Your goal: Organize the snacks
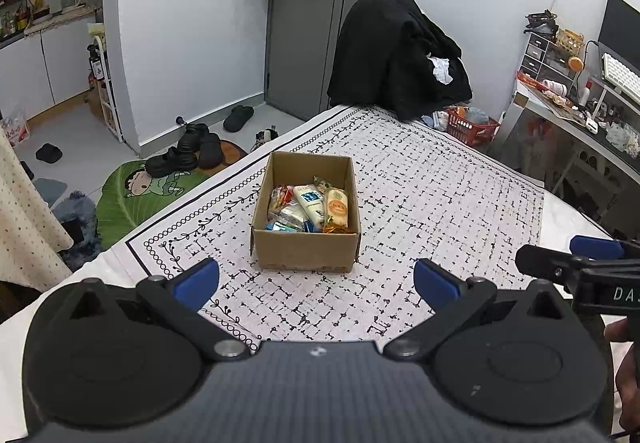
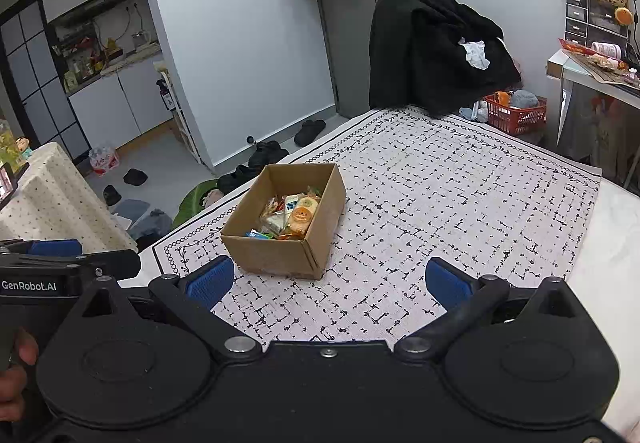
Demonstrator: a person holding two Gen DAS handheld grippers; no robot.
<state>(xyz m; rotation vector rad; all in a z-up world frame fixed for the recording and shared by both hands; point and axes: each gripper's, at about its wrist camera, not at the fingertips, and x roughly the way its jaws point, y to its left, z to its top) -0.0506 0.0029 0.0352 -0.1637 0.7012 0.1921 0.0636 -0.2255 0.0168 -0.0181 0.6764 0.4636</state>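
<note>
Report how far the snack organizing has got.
Done, as it looks: the snack packets all lie inside the cardboard box on the patterned cloth; no loose snack shows on the cloth around it. In hand: nothing; the left gripper and right gripper are both open and empty, held short of the box. Left: nothing visible to collect; whether the box must be moved cannot be told.

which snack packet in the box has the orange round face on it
The pale yellow packet lying against the right wall of the cardboard box. The white packet with a blue label beside it lacks the orange circle.
</note>
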